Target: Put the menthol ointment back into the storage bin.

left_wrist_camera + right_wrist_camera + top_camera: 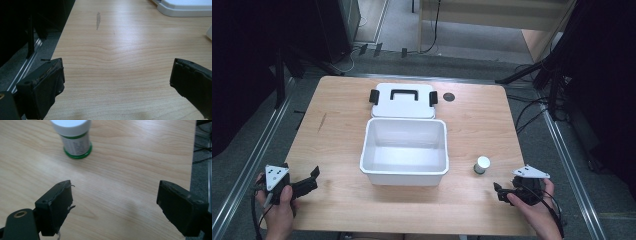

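Well, small bottle (75, 138): white cap, green-edged label, txt too blurry.

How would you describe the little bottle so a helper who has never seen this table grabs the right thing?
Start at the wooden table and find the open white tub in its middle. Just right of the tub's near corner, ahead of the right gripper, stands the little bottle. It is the one small upright cylinder there, with a white cap, a printed label and a green base.
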`<state>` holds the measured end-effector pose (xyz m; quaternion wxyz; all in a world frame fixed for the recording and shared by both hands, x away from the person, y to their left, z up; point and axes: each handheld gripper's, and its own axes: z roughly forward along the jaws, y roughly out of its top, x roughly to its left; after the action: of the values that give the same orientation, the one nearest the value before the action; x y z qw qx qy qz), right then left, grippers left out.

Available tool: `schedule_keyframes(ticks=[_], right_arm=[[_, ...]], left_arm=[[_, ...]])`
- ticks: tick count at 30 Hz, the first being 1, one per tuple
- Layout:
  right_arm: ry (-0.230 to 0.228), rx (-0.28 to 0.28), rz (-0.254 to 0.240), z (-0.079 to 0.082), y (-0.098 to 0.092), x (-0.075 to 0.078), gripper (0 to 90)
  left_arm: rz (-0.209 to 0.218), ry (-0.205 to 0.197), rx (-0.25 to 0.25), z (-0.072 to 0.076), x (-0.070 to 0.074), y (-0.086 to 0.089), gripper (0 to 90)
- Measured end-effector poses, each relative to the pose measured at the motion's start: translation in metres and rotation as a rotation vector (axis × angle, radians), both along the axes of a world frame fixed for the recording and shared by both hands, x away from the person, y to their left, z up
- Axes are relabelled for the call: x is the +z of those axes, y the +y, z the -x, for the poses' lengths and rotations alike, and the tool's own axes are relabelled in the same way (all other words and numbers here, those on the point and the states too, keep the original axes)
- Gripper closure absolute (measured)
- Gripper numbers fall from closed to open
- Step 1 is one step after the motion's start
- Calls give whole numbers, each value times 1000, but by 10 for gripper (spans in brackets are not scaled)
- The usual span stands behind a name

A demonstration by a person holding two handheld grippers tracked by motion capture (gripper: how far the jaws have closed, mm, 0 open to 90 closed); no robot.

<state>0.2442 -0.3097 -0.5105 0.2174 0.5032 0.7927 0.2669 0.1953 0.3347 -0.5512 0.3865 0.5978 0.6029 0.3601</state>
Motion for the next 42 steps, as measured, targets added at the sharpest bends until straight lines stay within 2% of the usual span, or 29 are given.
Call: schedule_keyframes(ticks=[5, 6, 7, 11, 12, 15, 19, 21, 23, 27, 28, 31, 33, 35, 37, 42], right_arm=[[93, 44, 56, -7, 8, 16, 145], [93, 44, 56, -7, 8, 16, 145], [135, 54, 65, -11, 10, 20, 147], [215, 74, 109, -19, 15, 24, 164], [251, 86, 117, -23, 18, 25, 176], [316, 109, 163, -31, 27, 30, 191], [373, 164, 197, -39, 38, 35, 210], [419, 192, 236, -45, 47, 38, 244], [452, 217, 252, -49, 52, 39, 245], [465, 239, 279, -61, 62, 40, 248], [476, 234, 272, -63, 63, 40, 244], [531, 206, 279, -70, 67, 40, 180], [536, 210, 294, -73, 69, 40, 140], [546, 203, 287, -75, 73, 43, 137], [542, 189, 260, -82, 76, 45, 138], [553, 166, 250, -89, 82, 42, 149]], left_arm=[[-8, 6, 3, 0, 0, -1, 1], [-8, 6, 3, 0, 0, -1, 1], [-7, 6, 3, 0, 0, -1, 1], [-3, 12, 4, -1, 0, 0, 1], [-4, 14, 5, -1, 0, 0, 1], [-5, 12, 7, -1, 0, 0, 1], [-2, 9, 3, -1, 0, 0, 1], [0, 6, 6, -1, 0, 0, 1], [1, 12, 7, -1, 0, 0, 1], [3, 15, 0, -2, 0, 0, 1], [1, 16, 0, -2, 0, 0, 1], [-5, 15, -1, -1, 0, -1, 1], [-5, 15, -1, -1, 0, 0, 1], [-4, 17, -4, -1, 0, 0, 1], [-4, 17, -4, -1, 0, 0, 1], [-1, 19, -7, -2, 0, 0, 1]])
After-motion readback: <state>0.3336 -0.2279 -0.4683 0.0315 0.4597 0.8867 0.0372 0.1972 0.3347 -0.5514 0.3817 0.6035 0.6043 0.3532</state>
